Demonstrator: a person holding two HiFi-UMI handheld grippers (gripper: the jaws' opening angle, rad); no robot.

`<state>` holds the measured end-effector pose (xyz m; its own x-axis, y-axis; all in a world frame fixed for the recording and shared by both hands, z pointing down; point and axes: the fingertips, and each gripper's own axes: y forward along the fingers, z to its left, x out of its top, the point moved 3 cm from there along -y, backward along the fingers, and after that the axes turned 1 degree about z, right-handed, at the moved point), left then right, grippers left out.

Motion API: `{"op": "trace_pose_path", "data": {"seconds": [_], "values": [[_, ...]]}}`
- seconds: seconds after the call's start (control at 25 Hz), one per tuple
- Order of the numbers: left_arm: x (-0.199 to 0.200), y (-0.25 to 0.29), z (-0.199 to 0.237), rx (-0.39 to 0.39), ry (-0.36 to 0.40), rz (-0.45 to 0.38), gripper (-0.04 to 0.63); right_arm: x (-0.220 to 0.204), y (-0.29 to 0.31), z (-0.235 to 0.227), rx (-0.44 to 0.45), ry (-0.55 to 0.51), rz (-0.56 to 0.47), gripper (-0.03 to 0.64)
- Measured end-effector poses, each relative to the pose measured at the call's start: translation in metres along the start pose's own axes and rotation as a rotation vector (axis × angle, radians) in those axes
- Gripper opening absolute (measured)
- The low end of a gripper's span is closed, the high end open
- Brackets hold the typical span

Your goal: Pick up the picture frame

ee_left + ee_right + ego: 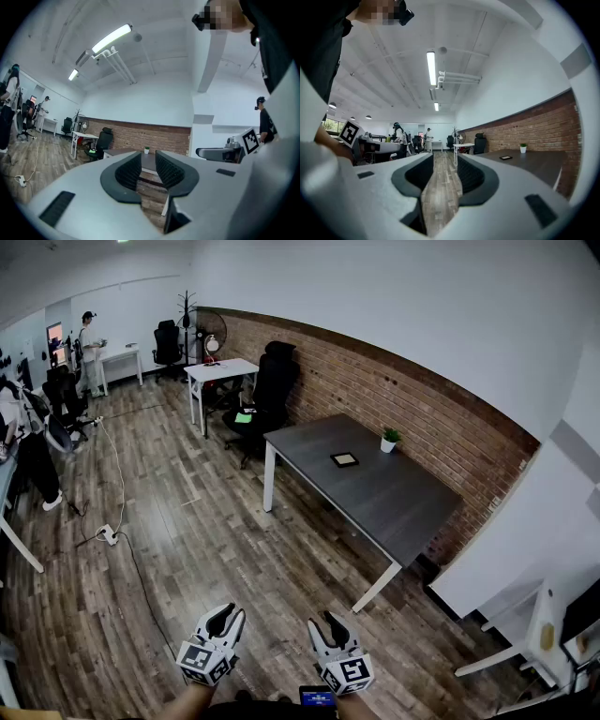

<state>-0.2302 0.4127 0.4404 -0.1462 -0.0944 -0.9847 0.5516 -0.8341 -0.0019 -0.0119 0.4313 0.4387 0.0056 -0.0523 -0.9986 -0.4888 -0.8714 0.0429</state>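
Holding left tongs [226, 613] and right tongs [330, 620] parted, empty, I see frame [344, 459] lying on counter [394, 507] well apart.

The table [394, 498] had a dark grey top on white legs. The picture frame [344, 459] was black around a pale centre. The brick wall [422, 413] was red-brown, the floor [206, 549] grey-brown planks. The left gripper [228, 613] and right gripper [323, 620] were white with black pads [126, 171] (marker cubes [206, 659] black-and-white).

My head view looks steeply down from afar; both gripper views face level, sharing the distant bench [375, 493].
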Motion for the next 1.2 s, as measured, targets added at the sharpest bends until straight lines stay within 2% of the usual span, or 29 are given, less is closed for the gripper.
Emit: {"op": "trace_pose_path", "data": {"seconds": [0.4, 0.6, 1.2], "values": [[-0.007, -0.005, -0.026, -0.025, 0.007, 0.012, 0.08, -0.001, -0.018, -0.008, 0.008, 0.014, -0.026, 0.163], [-0.008, 0.001, -0.038, -0.038, 0.023, 0.031, 0.08, 0.0, -0.028, -0.021, -0.01, 0.087, -0.068, 0.163], [-0.021, 0.022, -0.077, -0.046, 0.03, 0.044, 0.08, -0.017, -0.056, -0.064, -0.003, 0.139, -0.068, 0.163]]}}
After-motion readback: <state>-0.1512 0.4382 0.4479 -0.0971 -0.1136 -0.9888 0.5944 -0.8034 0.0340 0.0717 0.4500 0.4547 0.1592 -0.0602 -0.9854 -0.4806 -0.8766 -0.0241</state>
